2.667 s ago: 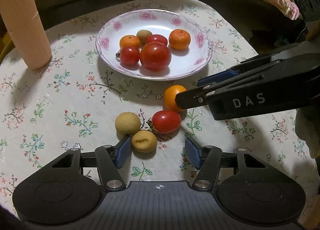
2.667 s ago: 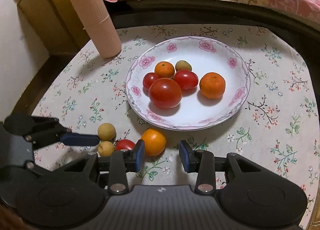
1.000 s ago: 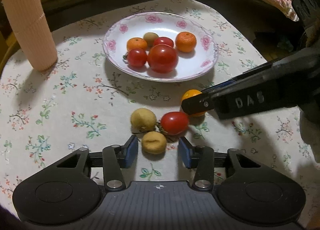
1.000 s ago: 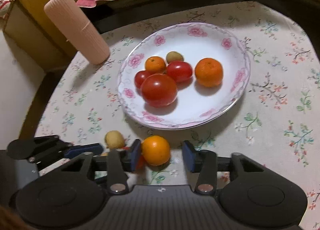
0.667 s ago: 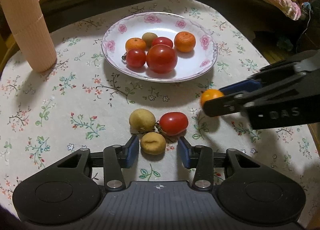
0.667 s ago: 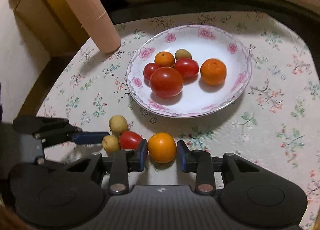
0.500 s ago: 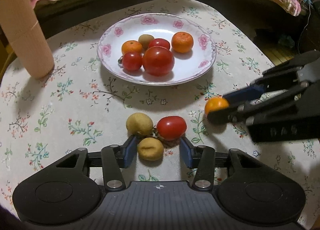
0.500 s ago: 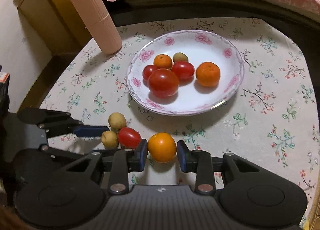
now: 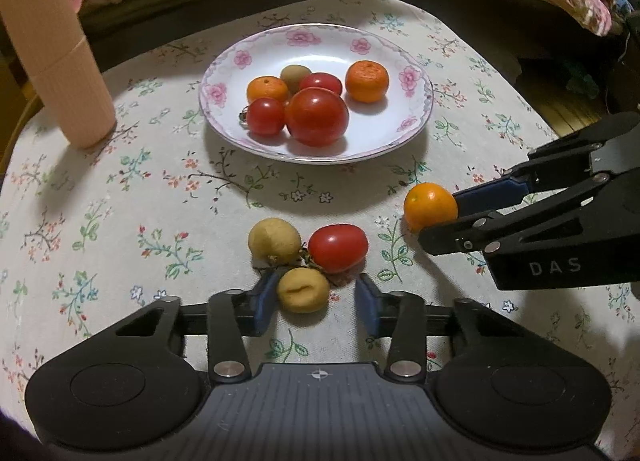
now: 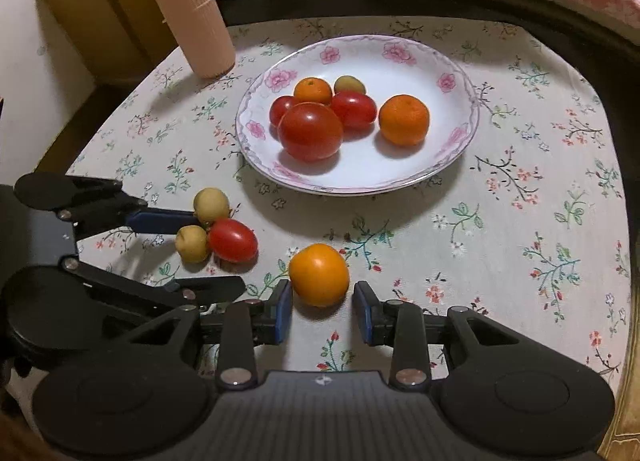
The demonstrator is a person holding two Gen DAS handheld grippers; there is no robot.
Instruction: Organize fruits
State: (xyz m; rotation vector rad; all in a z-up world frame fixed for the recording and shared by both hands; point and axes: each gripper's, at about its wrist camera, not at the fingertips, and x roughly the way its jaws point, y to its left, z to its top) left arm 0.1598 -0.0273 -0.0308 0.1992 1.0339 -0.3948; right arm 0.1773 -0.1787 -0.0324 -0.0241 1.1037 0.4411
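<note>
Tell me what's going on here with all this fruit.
A person is sorting fruit with two handheld grippers. The right gripper is shut on an orange down on the cloth, short of the plate, which already holds six fruits. The left gripper is closing its jaws around a tan fruit; only one pad seems to touch it so far. A tomato and another tan fruit lie just beyond it.

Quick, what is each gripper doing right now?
Left gripper: fingers closing around the tan fruit, not yet gripping it.
Right gripper: shut on the orange fruit.
</note>
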